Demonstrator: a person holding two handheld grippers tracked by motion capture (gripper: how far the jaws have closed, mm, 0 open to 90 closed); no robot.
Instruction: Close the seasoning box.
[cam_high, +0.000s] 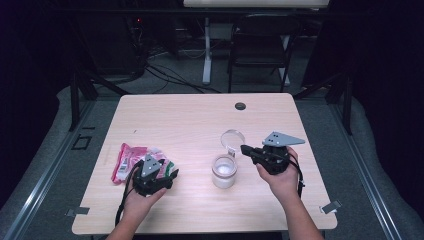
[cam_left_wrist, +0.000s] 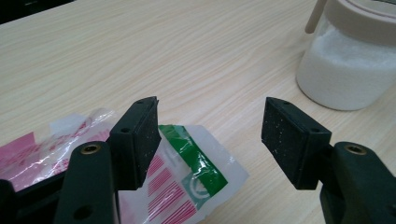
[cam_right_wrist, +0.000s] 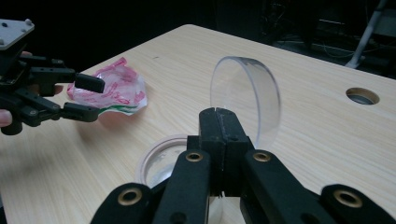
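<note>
A round jar (cam_high: 224, 171) of white granules (cam_left_wrist: 345, 70) stands on the table, and its clear lid (cam_high: 232, 137) is tipped up on edge behind it. My right gripper (cam_high: 244, 148) is shut, jaws pressed flat together, with the tips at the near rim of the lid (cam_right_wrist: 245, 100). Whether they pinch that rim is hidden. My left gripper (cam_high: 170, 174) is open above the edge of crinkled plastic packets (cam_high: 131, 159), printed red, white and green (cam_left_wrist: 187, 179). Nothing lies between its pads (cam_left_wrist: 142, 140). The same left gripper (cam_right_wrist: 95, 99) appears in the right gripper view, beside the packets (cam_right_wrist: 122, 91).
The wooden table (cam_high: 175, 117) has a round cable hole (cam_high: 240, 106) near its far edge. A chair (cam_high: 262, 45) and a desk leg stand on the floor beyond the table. Bare wood lies between the packets and the jar.
</note>
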